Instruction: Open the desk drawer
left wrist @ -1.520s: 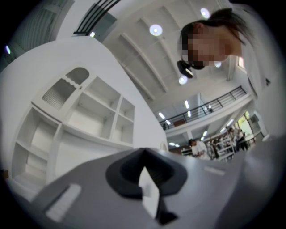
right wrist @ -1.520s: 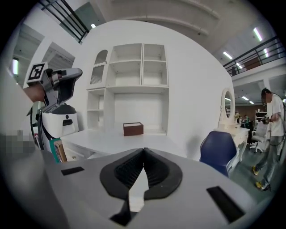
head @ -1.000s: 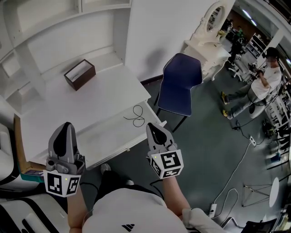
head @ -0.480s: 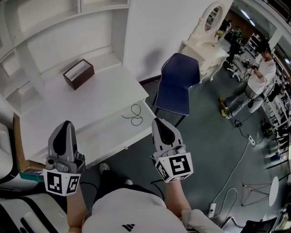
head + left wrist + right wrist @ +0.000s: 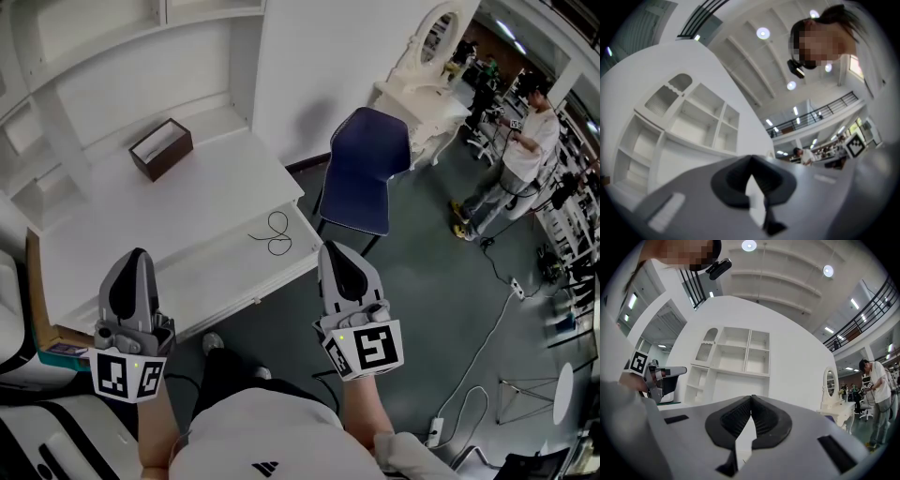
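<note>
The white desk (image 5: pixel 178 202) lies below me. A lower white drawer panel (image 5: pixel 220 272) juts out from under its front edge, and a thin black cord loop (image 5: pixel 273 233) lies on it. My right gripper (image 5: pixel 336 251) hovers just off the panel's right corner, jaws shut, nothing in them. In the right gripper view its pads (image 5: pixel 740 416) meet tip to tip, and the desk's shelf unit (image 5: pixel 736 362) lies ahead. My left gripper (image 5: pixel 138 259) hangs over the panel's left end, also shut and empty. In the left gripper view its pads (image 5: pixel 736 178) are closed.
A brown open box (image 5: pixel 161 149) stands at the back of the desk under white shelves (image 5: pixel 84 47). A blue chair (image 5: pixel 366 173) stands right of the desk. Behind it is a white vanity with mirror (image 5: pixel 433 66). A person (image 5: pixel 517 150) stands far right. Cables (image 5: pixel 487 347) trail across the floor.
My right gripper has risen and drifted right, away from the drawer panel's corner, still shut. The left gripper has kept still. The person at far right has shifted.
</note>
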The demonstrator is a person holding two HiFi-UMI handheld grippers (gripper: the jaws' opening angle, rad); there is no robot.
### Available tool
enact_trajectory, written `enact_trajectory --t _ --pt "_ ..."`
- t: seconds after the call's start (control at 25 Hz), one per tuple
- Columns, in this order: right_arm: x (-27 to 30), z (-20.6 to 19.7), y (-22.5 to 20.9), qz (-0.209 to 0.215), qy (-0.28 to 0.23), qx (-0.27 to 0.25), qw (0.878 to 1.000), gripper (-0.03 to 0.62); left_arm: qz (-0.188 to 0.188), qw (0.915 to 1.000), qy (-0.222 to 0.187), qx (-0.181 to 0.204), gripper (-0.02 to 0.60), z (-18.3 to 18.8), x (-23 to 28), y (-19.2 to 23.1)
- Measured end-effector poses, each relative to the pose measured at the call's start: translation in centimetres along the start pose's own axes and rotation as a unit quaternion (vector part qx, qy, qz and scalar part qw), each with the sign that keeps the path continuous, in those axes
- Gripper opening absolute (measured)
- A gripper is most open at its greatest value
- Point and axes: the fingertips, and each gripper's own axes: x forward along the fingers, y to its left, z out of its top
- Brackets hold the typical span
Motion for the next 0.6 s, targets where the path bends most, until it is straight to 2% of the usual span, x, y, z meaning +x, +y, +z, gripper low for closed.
enact_trajectory --t 0.6 --pt "-0.49 -0.08 -0.09 -0.002 -0.004 0.007 1.000 -0.012 0.005 1.0000 0.001 -0.004 0.006 -0.10 -0.28 -0.12"
